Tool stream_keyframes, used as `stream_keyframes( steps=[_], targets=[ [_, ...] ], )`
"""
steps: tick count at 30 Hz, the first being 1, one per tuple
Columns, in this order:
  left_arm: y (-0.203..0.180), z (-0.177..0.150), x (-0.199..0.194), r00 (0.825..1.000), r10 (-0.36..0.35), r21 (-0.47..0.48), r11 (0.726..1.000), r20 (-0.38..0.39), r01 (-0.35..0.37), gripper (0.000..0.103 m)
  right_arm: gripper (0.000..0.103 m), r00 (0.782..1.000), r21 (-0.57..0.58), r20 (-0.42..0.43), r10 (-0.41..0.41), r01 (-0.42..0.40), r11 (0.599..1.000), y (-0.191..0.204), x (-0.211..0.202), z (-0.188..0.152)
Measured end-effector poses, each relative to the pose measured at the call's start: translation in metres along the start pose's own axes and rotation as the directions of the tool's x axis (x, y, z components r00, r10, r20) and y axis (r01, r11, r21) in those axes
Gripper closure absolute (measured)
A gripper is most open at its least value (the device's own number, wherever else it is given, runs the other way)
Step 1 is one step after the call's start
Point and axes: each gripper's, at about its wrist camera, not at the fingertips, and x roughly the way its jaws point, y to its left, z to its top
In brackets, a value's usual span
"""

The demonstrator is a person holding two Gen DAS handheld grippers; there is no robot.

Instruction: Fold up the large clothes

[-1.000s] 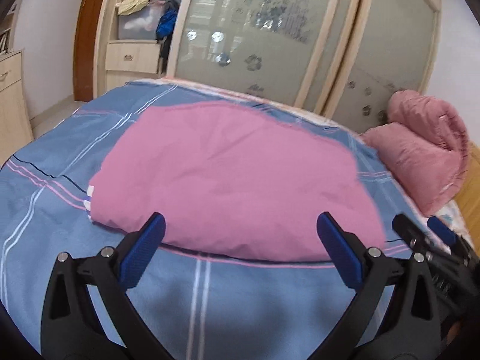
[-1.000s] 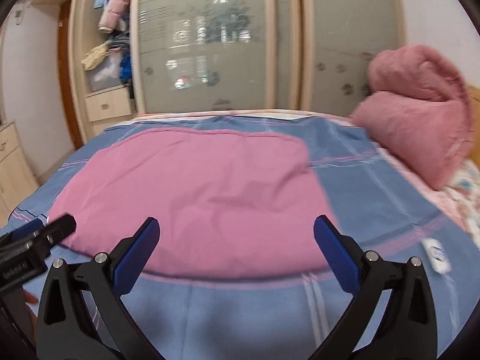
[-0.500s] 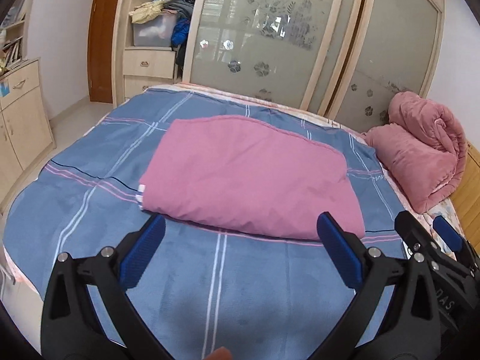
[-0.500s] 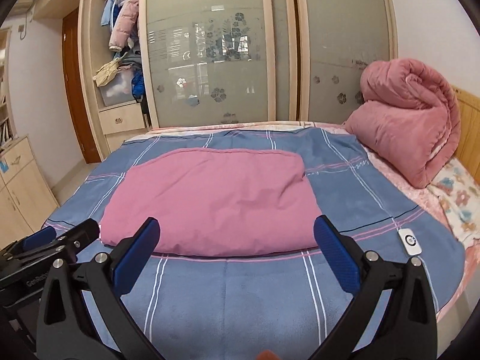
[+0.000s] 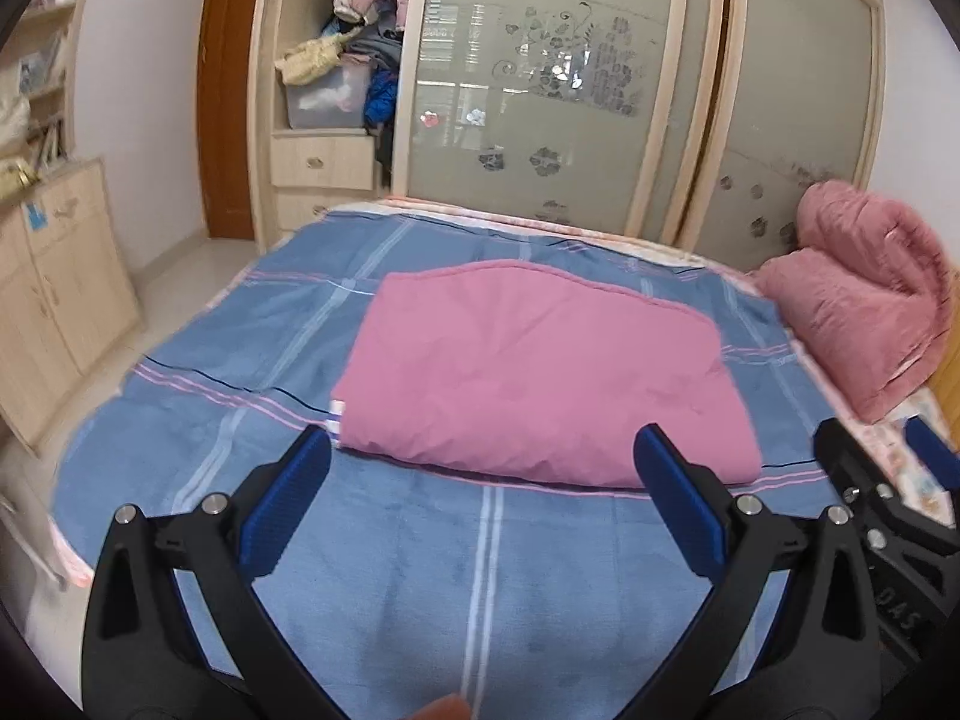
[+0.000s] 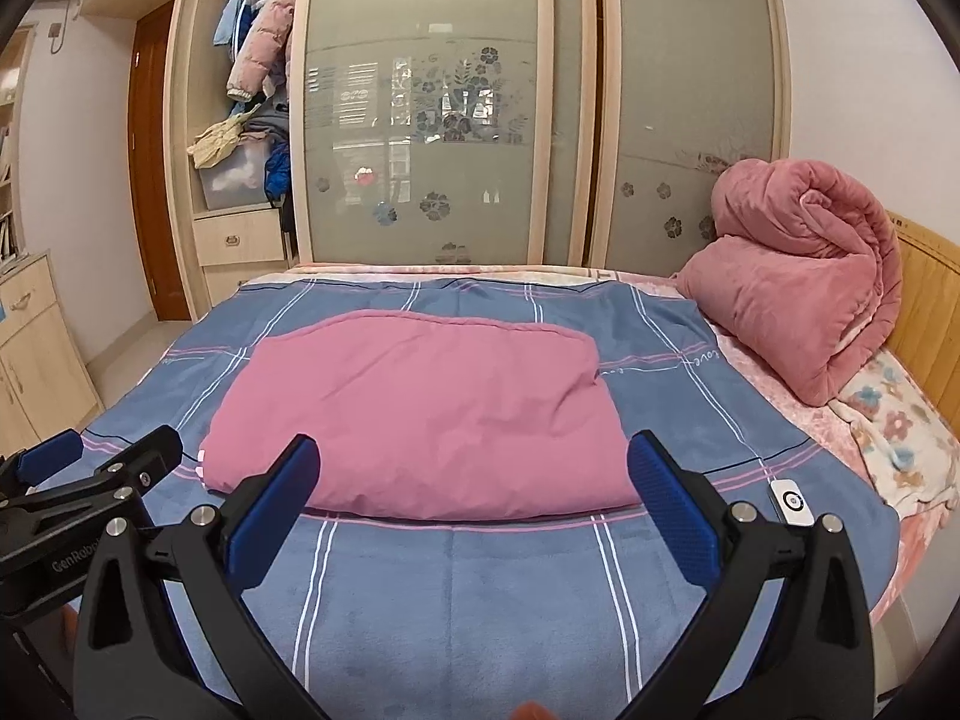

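Note:
A pink garment (image 5: pixel 540 378) lies folded into a thick rectangle in the middle of the bed, on a blue striped blanket (image 5: pixel 420 588). The same pink garment (image 6: pixel 420 414) shows in the right wrist view. My left gripper (image 5: pixel 483 501) is open and holds nothing, well back from the garment's near edge. My right gripper (image 6: pixel 474 507) is also open and empty, drawn back over the near part of the blanket (image 6: pixel 456 606). Each gripper shows at the edge of the other's view.
A rolled pink quilt (image 6: pixel 804 276) sits at the head of the bed by the wooden headboard (image 6: pixel 930 294). A small white remote (image 6: pixel 792 502) lies on the blanket's right side. A sliding-door wardrobe (image 6: pixel 480 120) stands behind the bed, a low cabinet (image 5: pixel 54 294) at the left.
Both grippers have pulled back and up from the garment, so much more of the bed and room is in view. The garment lies still.

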Motion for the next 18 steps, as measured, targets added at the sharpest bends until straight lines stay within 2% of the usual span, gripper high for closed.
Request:
stream_keyframes(
  steps=[3, 7, 18],
  targets=[
    [-0.0053, -0.0003, -0.0001, 1.0, 0.015, 0.024, 1.0, 0.0, -0.015, 0.002, 0.001, 1.0, -0.006, 0.005, -0.012, 0.012, 1.0, 0.001, -0.0006, -0.0003],
    [-0.0048, 0.0005, 0.0032, 0.999, -0.032, 0.013, 0.999, -0.021, 0.032, 0.002, 0.001, 1.0, 0.013, 0.004, -0.006, 0.006, 1.0, -0.0016, -0.0017, 0.0],
    [-0.0085, 0.0003, 0.0069, 0.998, -0.055, 0.029, 0.998, -0.041, 0.056, 0.002, 0.001, 1.0, 0.027, 0.008, -0.014, 0.013, 1.0, -0.0049, -0.0031, 0.0001]
  ],
)
